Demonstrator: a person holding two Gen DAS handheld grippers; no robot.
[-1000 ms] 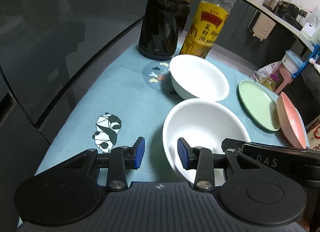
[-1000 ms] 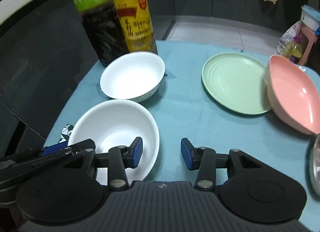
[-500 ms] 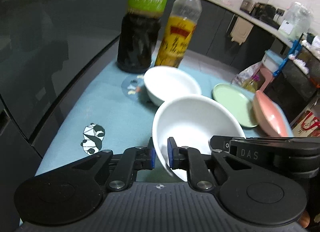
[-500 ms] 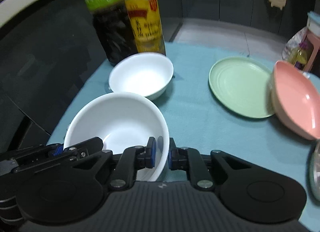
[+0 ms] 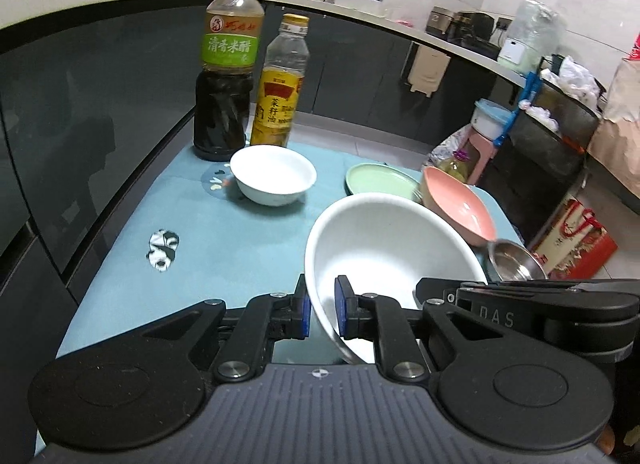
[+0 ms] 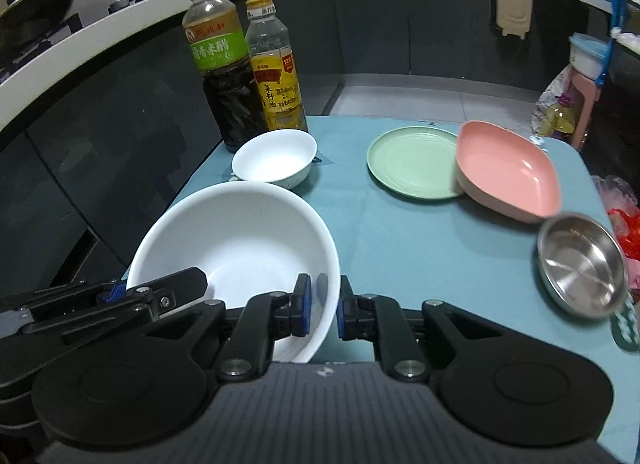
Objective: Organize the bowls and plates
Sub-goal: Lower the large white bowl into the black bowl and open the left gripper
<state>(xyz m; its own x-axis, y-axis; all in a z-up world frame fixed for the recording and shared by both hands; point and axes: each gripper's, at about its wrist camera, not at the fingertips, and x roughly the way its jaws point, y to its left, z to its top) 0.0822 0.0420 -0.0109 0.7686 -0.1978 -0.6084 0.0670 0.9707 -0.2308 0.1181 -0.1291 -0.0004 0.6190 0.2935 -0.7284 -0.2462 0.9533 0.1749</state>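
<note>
While both wrist views reach across the teal cloth-covered table [image 6: 420, 248], I lose its near edge behind my own black gripper bodies, and the large white ceramic bowl [image 6: 240, 232] has its lower wall cut off there too. That bowl is empty, tilted and lifted off the cloth, near the table's left front. My left gripper [image 5: 322, 310] pinches the bowl's left rim and my right gripper [image 6: 322, 310] its right rim, blue pads pressed on either side of the wall.

Past the big bowl, toward the table's far left corner, sits a small white bowl [image 6: 274, 158], empty. Right of it lie a flat pale-green round plate [image 6: 412, 162] and, overlapping its edge, a pink squarish dish [image 6: 506, 170], both bare. At the table's right edge a shiny steel dish [image 6: 580, 264] is blurred and holds nothing I can see.

Behind the small bowl, a dark-liquid bottle with a green label [image 5: 226, 68] bears Chinese characters I can't read with certainty. Beside it, a yellow-oil bottle with a red and yellow label [image 5: 280, 84] is mostly empty. "DAS" shows on the right gripper's side in the left view.
</note>
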